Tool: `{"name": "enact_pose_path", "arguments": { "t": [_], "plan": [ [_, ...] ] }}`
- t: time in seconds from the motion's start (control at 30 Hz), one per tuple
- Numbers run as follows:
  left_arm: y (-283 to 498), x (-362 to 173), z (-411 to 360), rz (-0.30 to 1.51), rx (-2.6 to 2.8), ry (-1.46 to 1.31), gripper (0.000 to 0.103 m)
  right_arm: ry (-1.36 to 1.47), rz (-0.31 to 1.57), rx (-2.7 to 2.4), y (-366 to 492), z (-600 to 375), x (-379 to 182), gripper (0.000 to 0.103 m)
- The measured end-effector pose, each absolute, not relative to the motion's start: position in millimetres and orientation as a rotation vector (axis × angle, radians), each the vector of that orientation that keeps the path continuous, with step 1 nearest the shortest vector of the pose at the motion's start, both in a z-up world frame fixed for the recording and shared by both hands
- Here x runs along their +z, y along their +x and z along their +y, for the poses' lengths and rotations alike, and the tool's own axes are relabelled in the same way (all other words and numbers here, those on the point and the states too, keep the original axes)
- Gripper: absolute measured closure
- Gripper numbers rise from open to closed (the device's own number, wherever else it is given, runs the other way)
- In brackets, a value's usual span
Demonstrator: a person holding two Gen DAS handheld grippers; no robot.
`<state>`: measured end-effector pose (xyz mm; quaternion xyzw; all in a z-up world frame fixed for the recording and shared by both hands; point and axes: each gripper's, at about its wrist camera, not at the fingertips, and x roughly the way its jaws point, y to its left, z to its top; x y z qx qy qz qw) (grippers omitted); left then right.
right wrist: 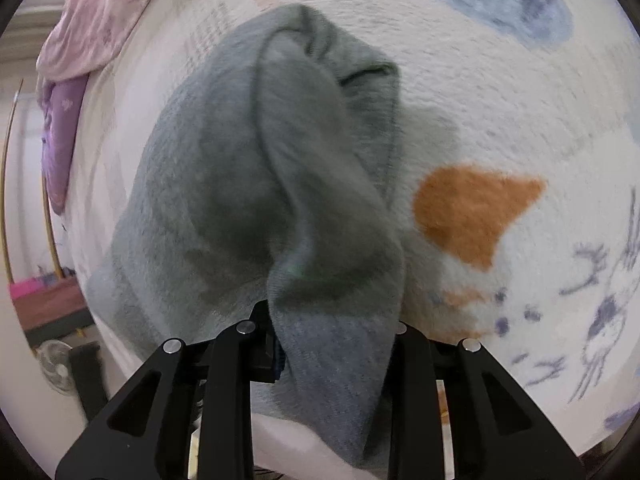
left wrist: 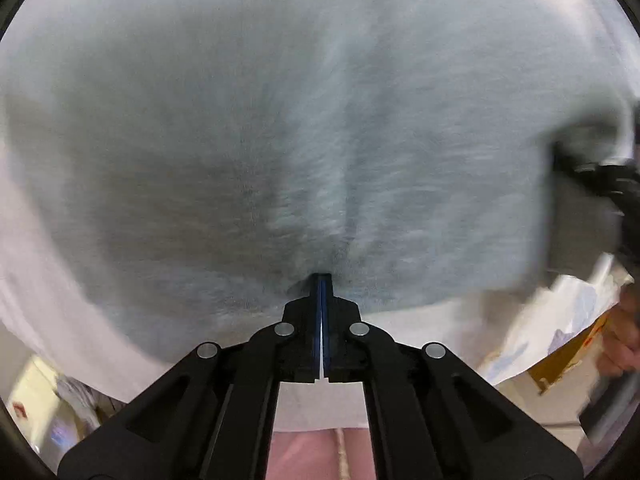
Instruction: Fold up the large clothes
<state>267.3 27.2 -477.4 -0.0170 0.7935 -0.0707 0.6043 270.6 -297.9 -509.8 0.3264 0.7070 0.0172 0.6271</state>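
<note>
Mid-fold, both grippers pinching the grey garment (left wrist: 300, 128).
We have left gripper (left wrist: 322, 280) and right gripper (right wrist: 332, 320) clamped on its edge at 6 o'clock; it hangs bunched over the bedspread (right wrist: 500, 92), nothing flat yet.

A pale grey-blue fleece garment (left wrist: 304, 128) fills the left wrist view, above black gripper (left wrist: 322, 280) arms with blue-lined fingers. In the right wrist view it reads grey-green against a white bedspread (right wrist: 500, 112) printed with orange and blue patches and purple line drawings. A pink floral cloth (right wrist: 100, 12) and purple cloth (right wrist: 60, 136) hang nearby.
</note>
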Motion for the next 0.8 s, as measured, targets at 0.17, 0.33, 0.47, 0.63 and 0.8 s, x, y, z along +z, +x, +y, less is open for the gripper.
{"name": "enact_pose_path", "arguments": {
  "t": [0.17,0.33,0.47,0.63,0.8],
  "plan": [
    [355.1,-436.8,34.0,1.654,-0.151,-0.12,0.103,0.728,1.63,0.055,279.3,-284.7,-510.6,0.078],
    [420.9,-505.4,45.8,1.748,-0.085,-0.204,0.102,0.739,1.613,0.039,270.8,-287.8,-508.3,0.078],
    [414.3,-486.2,51.7,1.785,-0.125,-0.091,0.103,0.732,1.615,0.026,265.0,-289.1,-503.7,0.078],
    [346.0,-498.7,33.9,1.797,-0.176,0.049,0.102,0.692,1.624,0.029,271.6,-277.6,-508.7,0.078],
    [315.4,-475.8,49.0,1.762,-0.12,-0.031,0.103,0.744,1.587,0.047,262.2,-286.0,-500.7,0.081]
  ]
}}
